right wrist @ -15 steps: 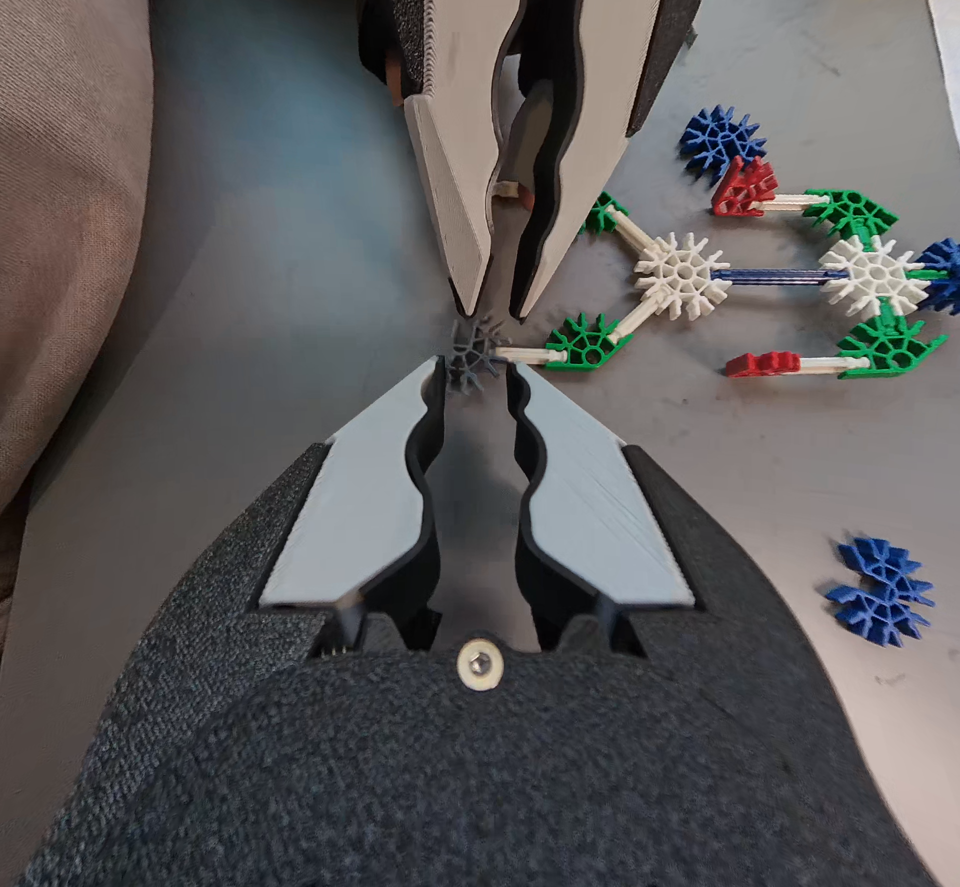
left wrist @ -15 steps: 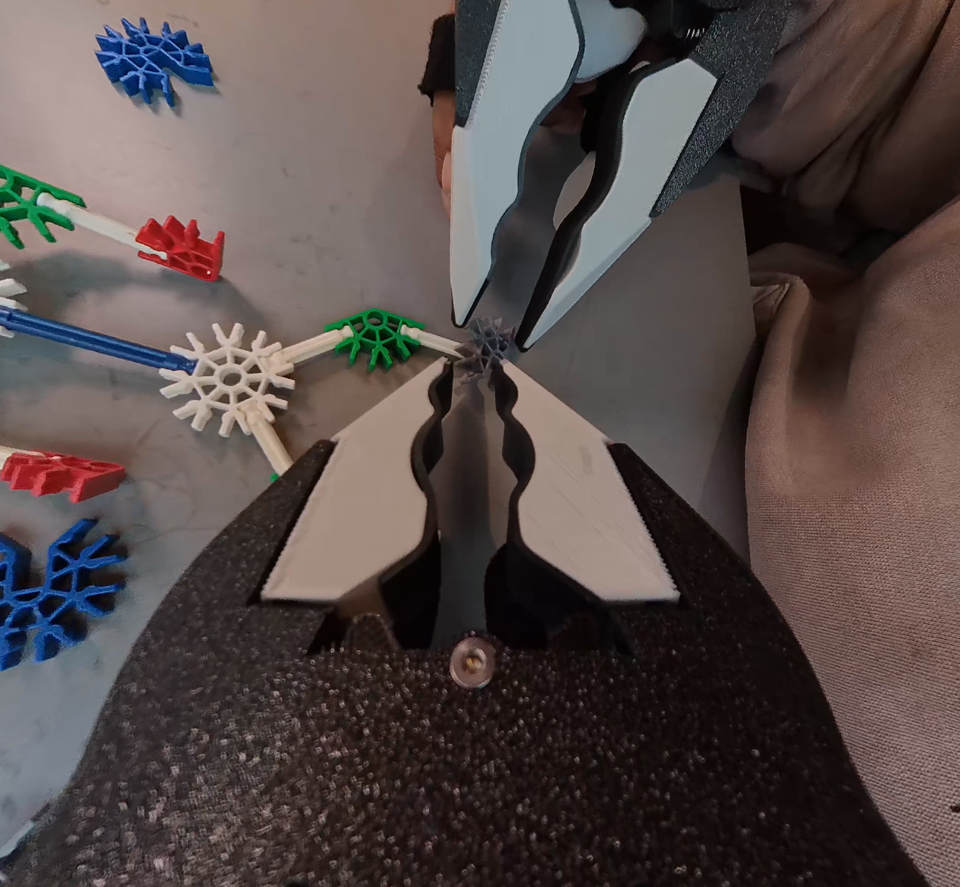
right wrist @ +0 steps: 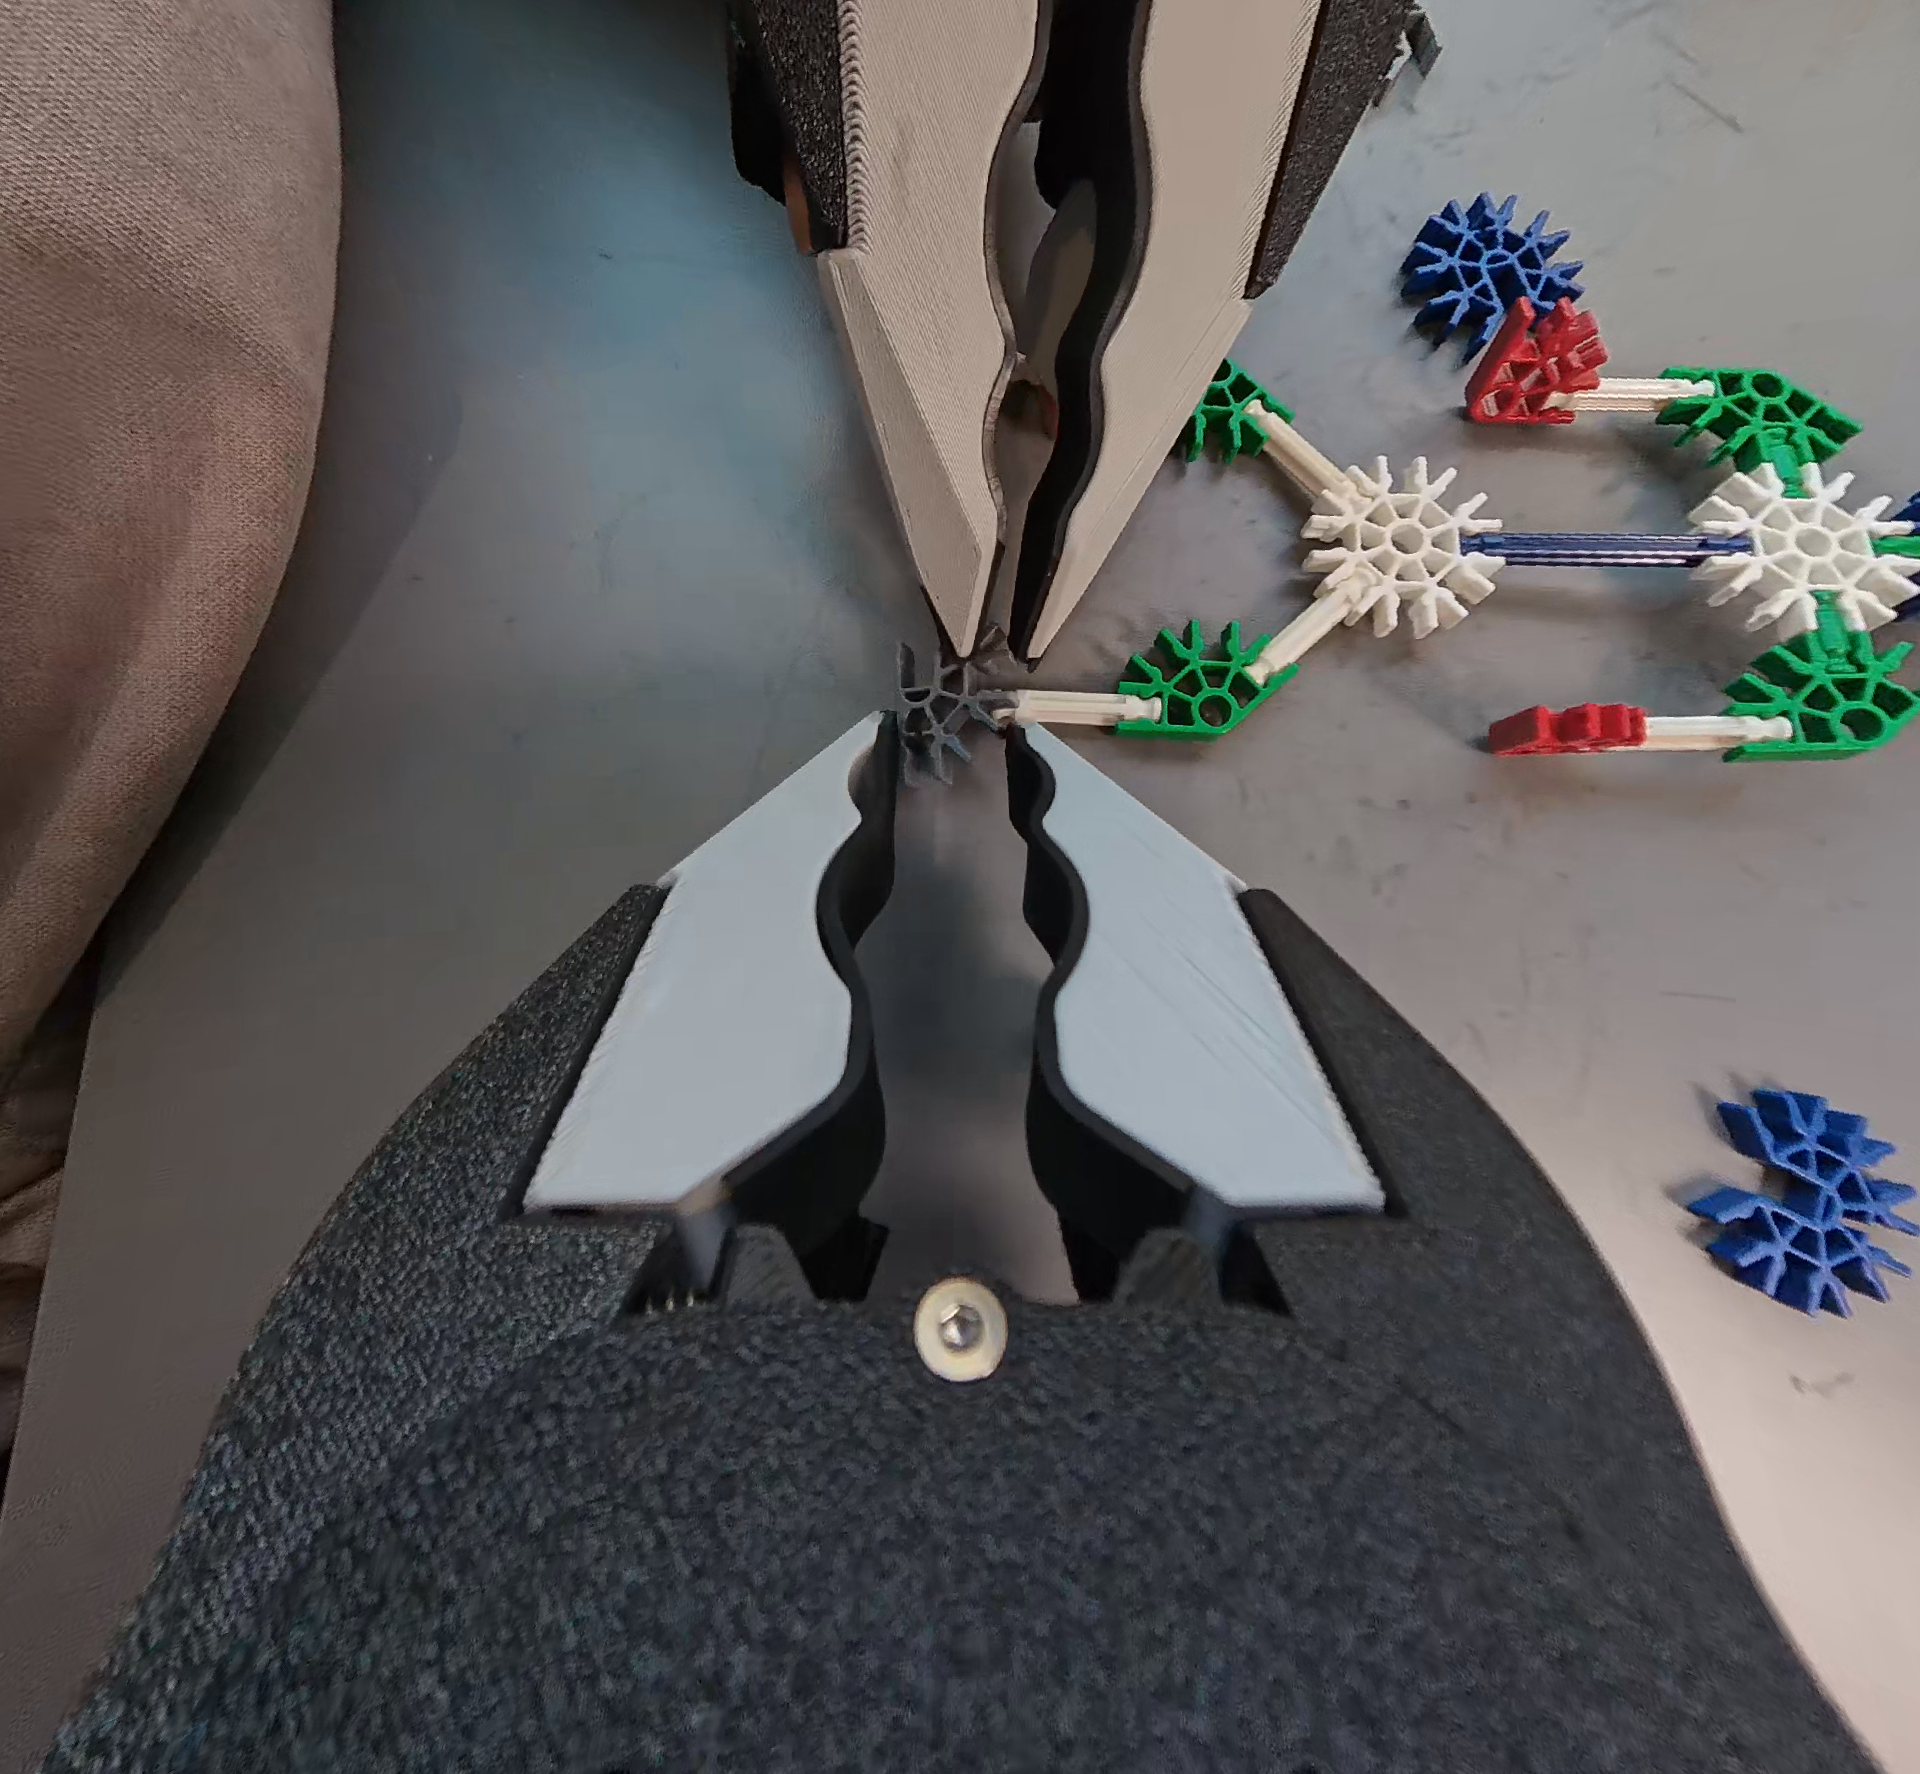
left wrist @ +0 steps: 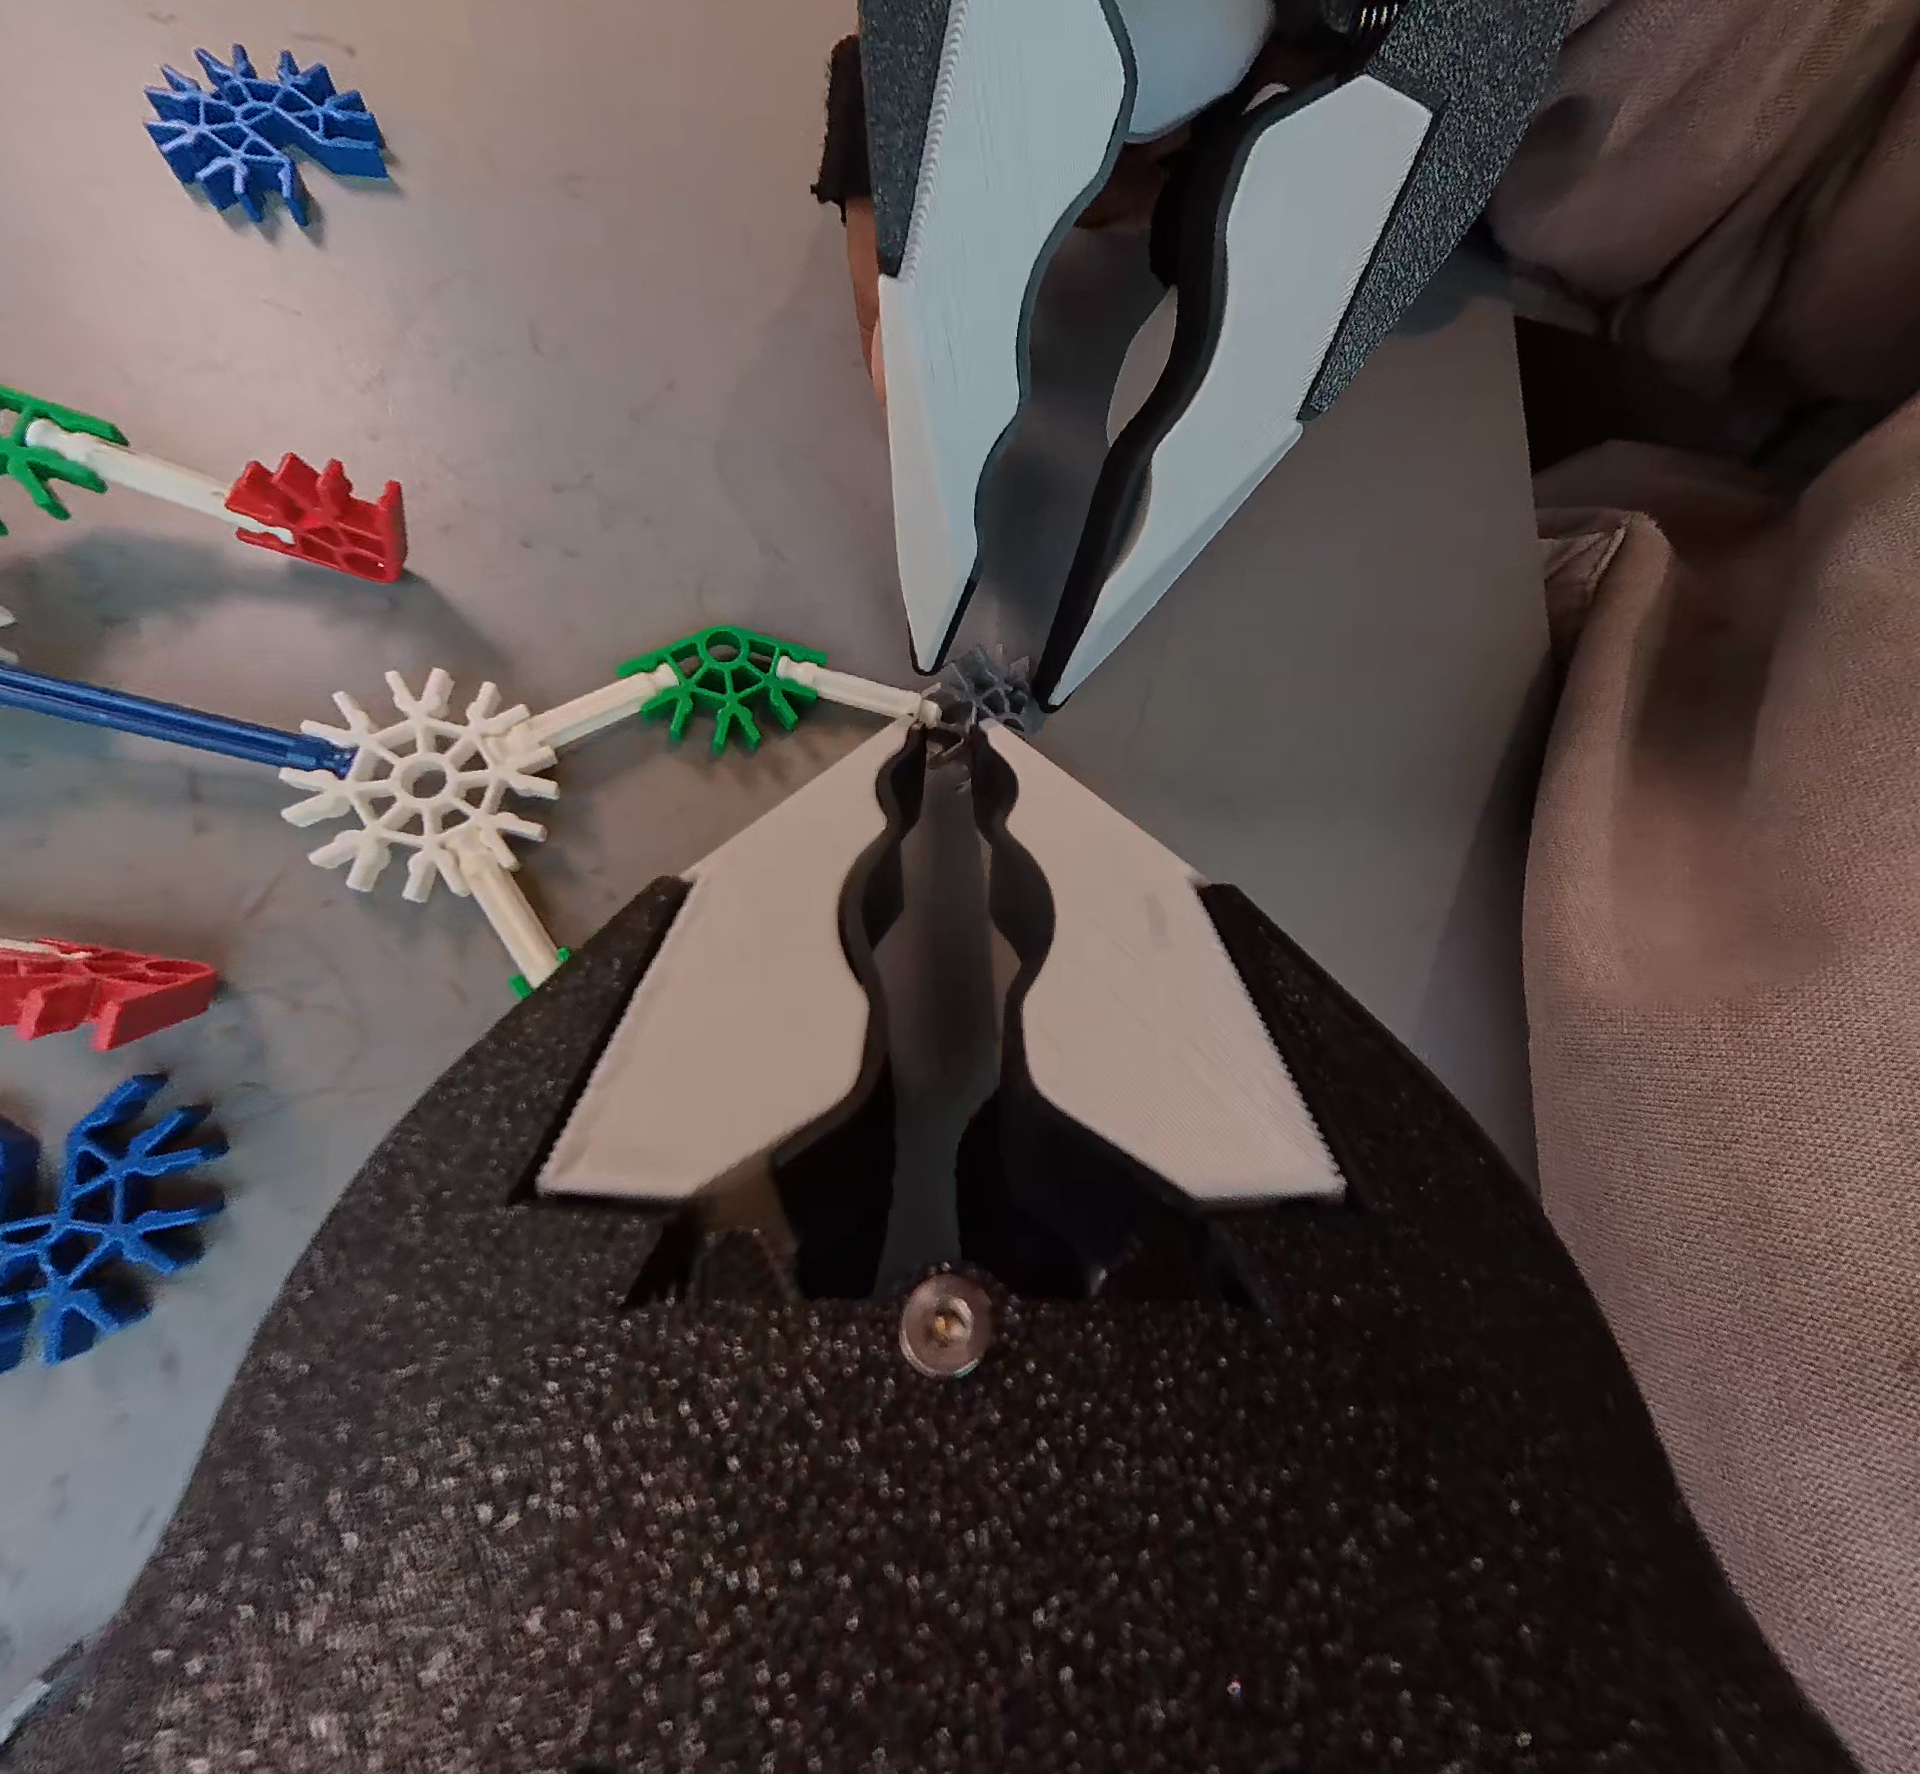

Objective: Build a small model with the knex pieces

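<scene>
Two ribbed grippers, left (left wrist: 948,732) and right (right wrist: 945,732), both pinch one spiky grey connector (right wrist: 943,698) tipping a white rod (right wrist: 1081,708).

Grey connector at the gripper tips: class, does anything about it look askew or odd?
Nothing stands out. The grey connector sits on its white rod, with the left gripper and right gripper meeting at it from opposite sides.

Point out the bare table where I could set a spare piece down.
Bare table lies between the brown cushion and the two grippers, and again between the red piece and the loose blue pieces. Crowded: around the grey connector, where both grippers meet, and the rod-and-connector build.
</scene>
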